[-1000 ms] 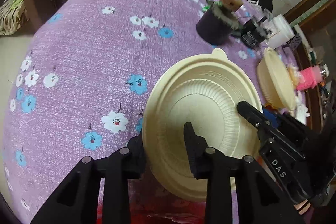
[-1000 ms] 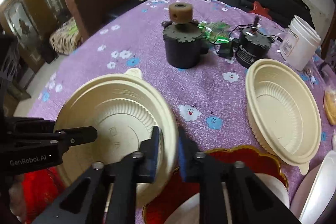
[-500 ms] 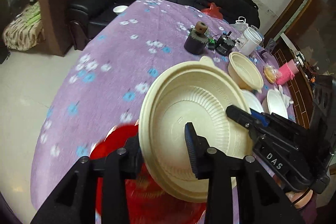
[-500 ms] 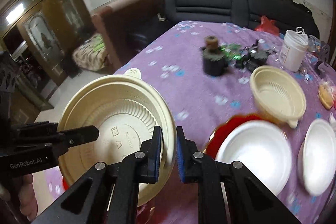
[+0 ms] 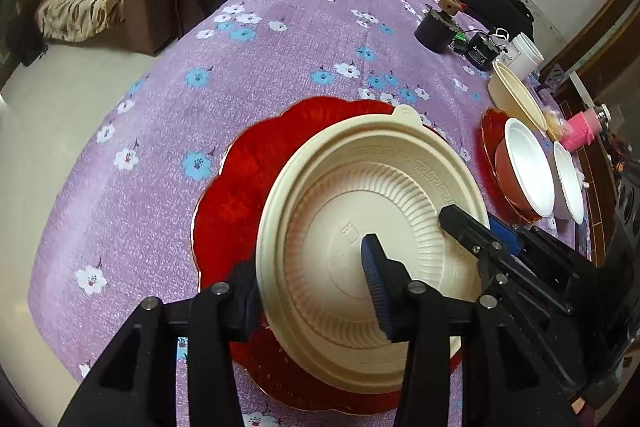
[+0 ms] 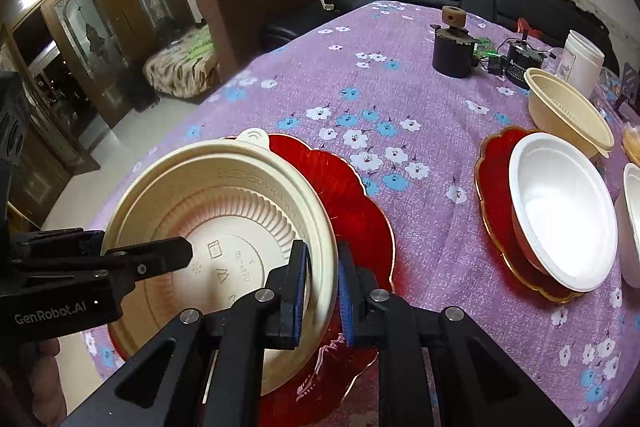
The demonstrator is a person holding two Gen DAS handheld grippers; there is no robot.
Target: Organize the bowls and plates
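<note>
A cream ribbed plastic bowl (image 5: 372,219) (image 6: 224,211) is held over a red scalloped plate (image 5: 248,187) (image 6: 352,211) on the purple flowered cloth. My left gripper (image 5: 310,277) is shut on the bowl's near rim, one finger inside and one outside. My right gripper (image 6: 322,275) is shut on the opposite rim. Each gripper shows in the other's view, the right one (image 5: 472,227) and the left one (image 6: 160,255). I cannot tell whether the bowl touches the plate.
To the right stand a second red plate (image 6: 496,163) with a red-and-white bowl (image 6: 560,203), another white bowl (image 6: 632,211) and a second cream bowl (image 6: 568,107). Farther back are a dark motor (image 6: 454,45), a black unit (image 6: 524,65) and a white jar (image 6: 580,61).
Both grippers, still shut on the cream bowl, have carried it down and over the red plate. The camera views have tilted back toward the table.
</note>
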